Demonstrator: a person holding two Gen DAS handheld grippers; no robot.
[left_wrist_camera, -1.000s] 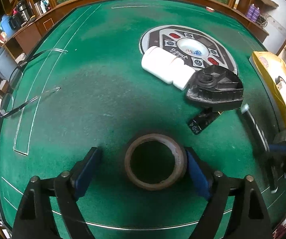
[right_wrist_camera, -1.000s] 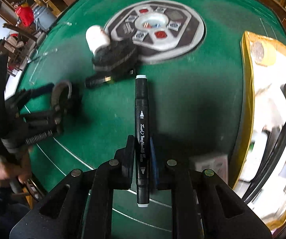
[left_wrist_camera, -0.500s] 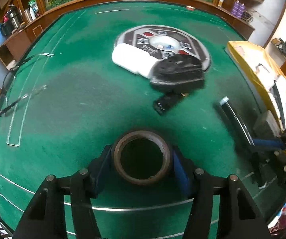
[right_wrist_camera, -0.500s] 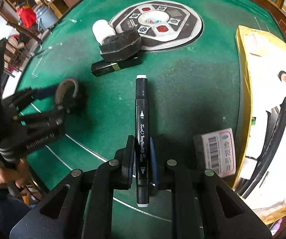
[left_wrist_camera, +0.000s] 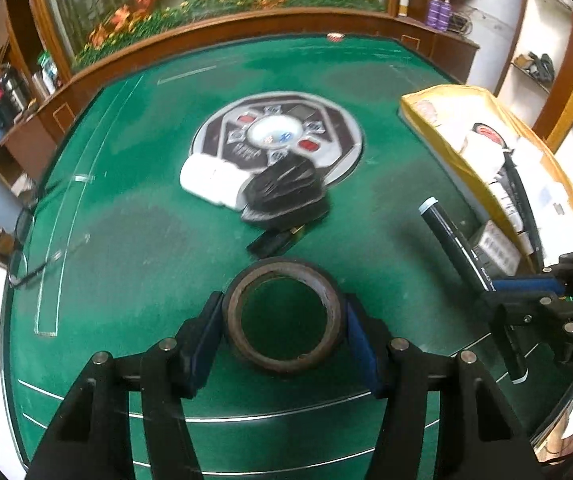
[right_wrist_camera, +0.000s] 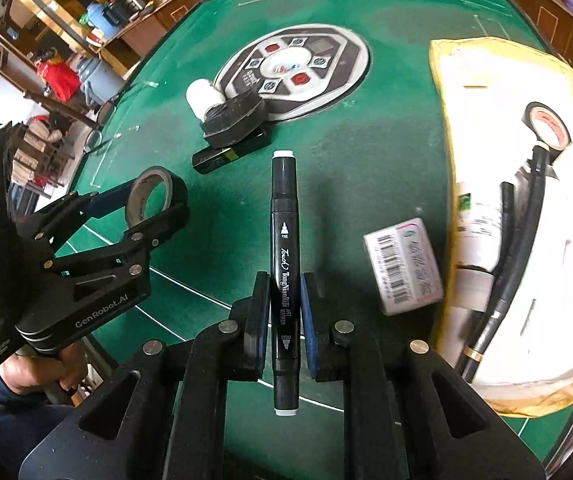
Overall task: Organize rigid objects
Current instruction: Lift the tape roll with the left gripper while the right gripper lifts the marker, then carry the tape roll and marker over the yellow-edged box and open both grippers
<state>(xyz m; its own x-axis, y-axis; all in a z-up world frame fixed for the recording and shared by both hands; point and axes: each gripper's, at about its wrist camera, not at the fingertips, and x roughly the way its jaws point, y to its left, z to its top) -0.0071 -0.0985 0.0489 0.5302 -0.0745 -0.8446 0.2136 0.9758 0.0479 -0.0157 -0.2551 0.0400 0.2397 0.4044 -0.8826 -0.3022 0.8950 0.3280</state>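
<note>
Brown tape roll (left_wrist_camera: 284, 316) clamped in left tool (left_wrist_camera: 284, 326); black marker (right_wrist_camera: 285, 264) clamped in right tool (right_wrist_camera: 284, 312), above green felt (right_wrist_camera: 366, 168).

Daylit and fairly bright, with strong fisheye bending, dark corners and slight motion blur.

Brown tape roll (left_wrist_camera: 284, 316) with dark rim, hole facing the left camera, held above the green tabletop (left_wrist_camera: 134, 240), black double-ended marker (right_wrist_camera: 285, 280) with white-tipped caps, lengthwise, apparently lifted too, white cylinder (left_wrist_camera: 212, 180), black wedge-shaped piece (left_wrist_camera: 284, 196), small black bar (right_wrist_camera: 226, 154) clustered mid-tabletop
</note>
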